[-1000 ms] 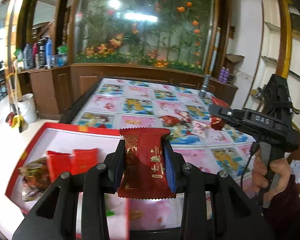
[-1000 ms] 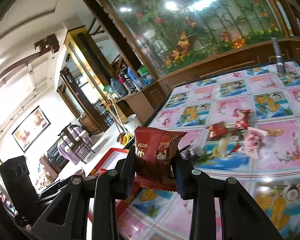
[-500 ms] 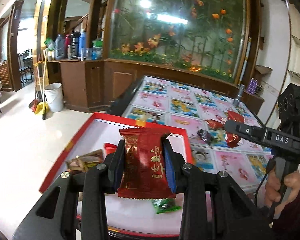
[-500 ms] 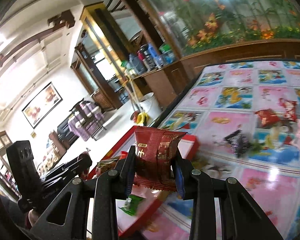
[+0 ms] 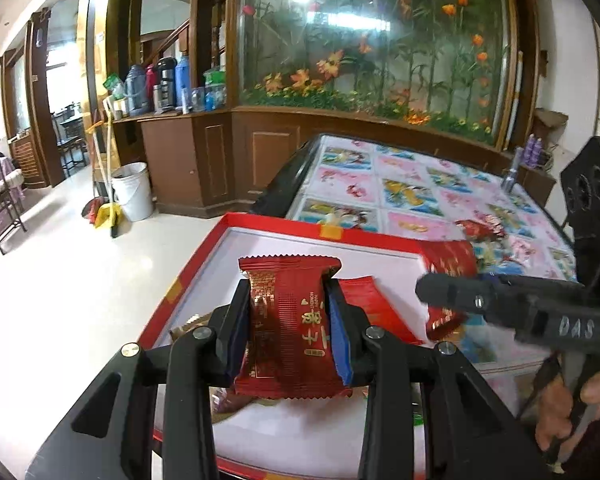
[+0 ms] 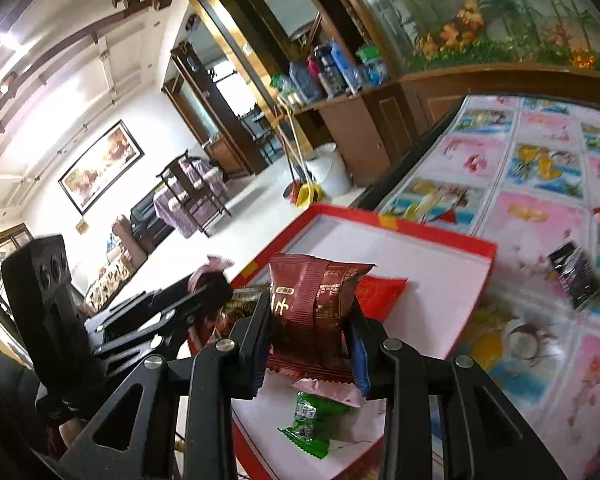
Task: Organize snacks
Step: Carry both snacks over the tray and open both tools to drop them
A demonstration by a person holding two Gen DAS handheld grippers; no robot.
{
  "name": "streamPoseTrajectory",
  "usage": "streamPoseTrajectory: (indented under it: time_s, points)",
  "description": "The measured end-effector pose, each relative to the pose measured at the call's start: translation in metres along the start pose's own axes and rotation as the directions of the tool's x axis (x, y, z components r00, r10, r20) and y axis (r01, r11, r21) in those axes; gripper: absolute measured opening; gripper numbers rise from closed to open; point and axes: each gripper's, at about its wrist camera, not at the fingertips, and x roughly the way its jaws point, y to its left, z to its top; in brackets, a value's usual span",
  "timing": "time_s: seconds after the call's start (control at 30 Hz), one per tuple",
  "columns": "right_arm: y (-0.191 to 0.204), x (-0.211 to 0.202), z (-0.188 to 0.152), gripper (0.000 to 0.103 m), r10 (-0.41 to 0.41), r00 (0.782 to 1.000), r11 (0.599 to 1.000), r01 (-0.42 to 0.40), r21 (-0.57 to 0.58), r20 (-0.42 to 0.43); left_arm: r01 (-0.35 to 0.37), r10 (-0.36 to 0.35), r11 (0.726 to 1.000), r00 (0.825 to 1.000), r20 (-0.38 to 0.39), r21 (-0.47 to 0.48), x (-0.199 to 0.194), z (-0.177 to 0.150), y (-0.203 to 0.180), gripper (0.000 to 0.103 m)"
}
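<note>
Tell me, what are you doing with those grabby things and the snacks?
A person holds a tool in each hand. The left tool pinches a red snack packet, and the right tool pinches a dark red packet. Both hang over the red box, where a green candy and other snacks lie. More snacks wait on the flowery table.

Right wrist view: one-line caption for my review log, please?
Right gripper holds a dark red snack over the red tray, above a green packet; left gripper alongside.
</note>
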Motion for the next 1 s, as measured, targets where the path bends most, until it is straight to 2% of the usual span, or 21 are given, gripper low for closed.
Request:
streamPoseTrajectory:
  time_s: [0.33, 0.6, 1.0]
  points:
    - [0.001, 0.038, -0.002, 0.034, -0.026, 0.998, 1.0, 0.026, -0.009, -0.062, -0.069, 0.07, 0.997, 0.997, -0.029, 0.035, 0.02, 0.006, 0.007, 0.033]
    - [0.004, 0.054, 0.002, 0.034, -0.053, 0.996, 0.999, 0.052, -0.012, -0.069, -0.083, 0.084, 0.996, 0.996, -0.043, 0.041, 0.026, 0.006, 0.012, 0.033]
    - [0.007, 0.068, 0.01, 0.034, -0.037, 0.997, 0.999, 0.037, -0.013, -0.066, -0.093, 0.095, 0.995, 0.994, -0.052, 0.033, 0.03, 0.007, 0.02, 0.033]
